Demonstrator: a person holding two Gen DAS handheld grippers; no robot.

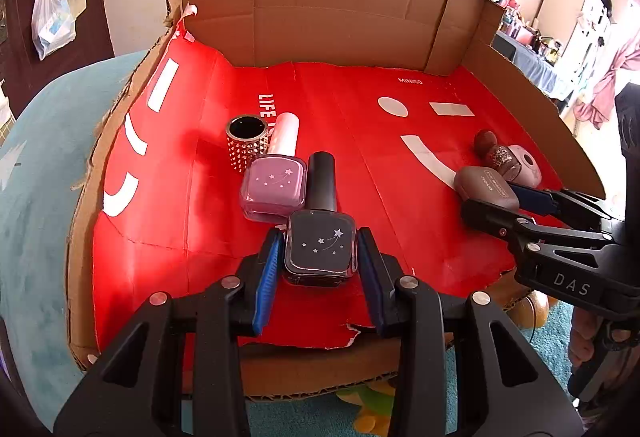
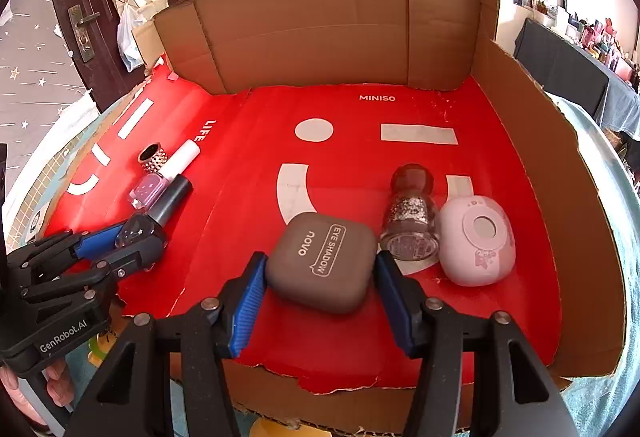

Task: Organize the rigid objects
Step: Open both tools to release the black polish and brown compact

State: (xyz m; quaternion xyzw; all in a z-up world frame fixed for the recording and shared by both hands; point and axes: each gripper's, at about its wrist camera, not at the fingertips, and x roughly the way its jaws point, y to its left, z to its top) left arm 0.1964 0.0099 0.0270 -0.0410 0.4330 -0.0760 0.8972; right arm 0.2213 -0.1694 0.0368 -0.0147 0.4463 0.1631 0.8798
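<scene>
While each claw grips, dark star-printed bottle left, brown eyeshadow case right

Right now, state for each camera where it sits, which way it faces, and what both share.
Left wrist: on the left hand-held gripper, looking down at the red tray; its fingers flank the dark polish bottle; right hand-held gripper at the right edge.
Right wrist: on the right hand-held gripper, around the eye shadow case; left hand-held gripper and a hand at left.
Shared: tray, bottle, case, both grippers.
</scene>
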